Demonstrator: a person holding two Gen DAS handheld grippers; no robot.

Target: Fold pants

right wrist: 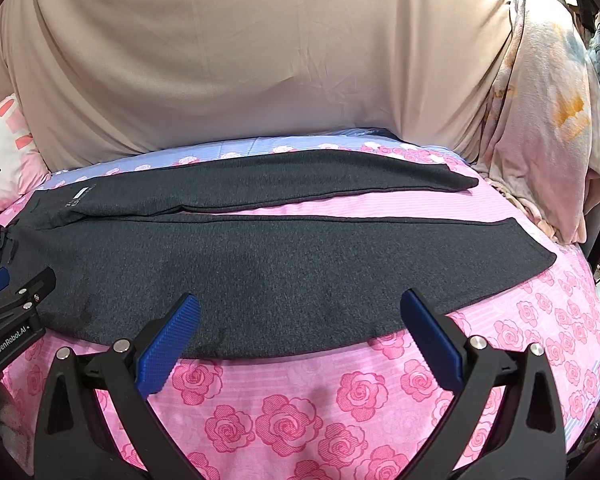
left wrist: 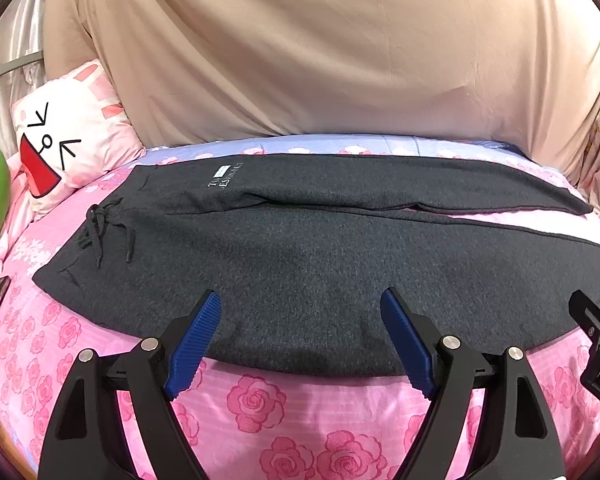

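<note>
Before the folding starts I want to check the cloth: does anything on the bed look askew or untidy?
Mostly tidy. The dark grey knit pants lie flat on the pink rose-print bedsheet, but the two legs splay apart toward the cuffs, and the drawstring lies loose at the waistband. No damage visible.

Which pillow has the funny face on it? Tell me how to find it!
Start at the bed with the pink rose-print sheet and the dark grey pants spread on it. Follow the pants to their drawstring end; just beyond leans a white-and-pink pillow. Only it has a drawn face with a big red mouth.
</note>
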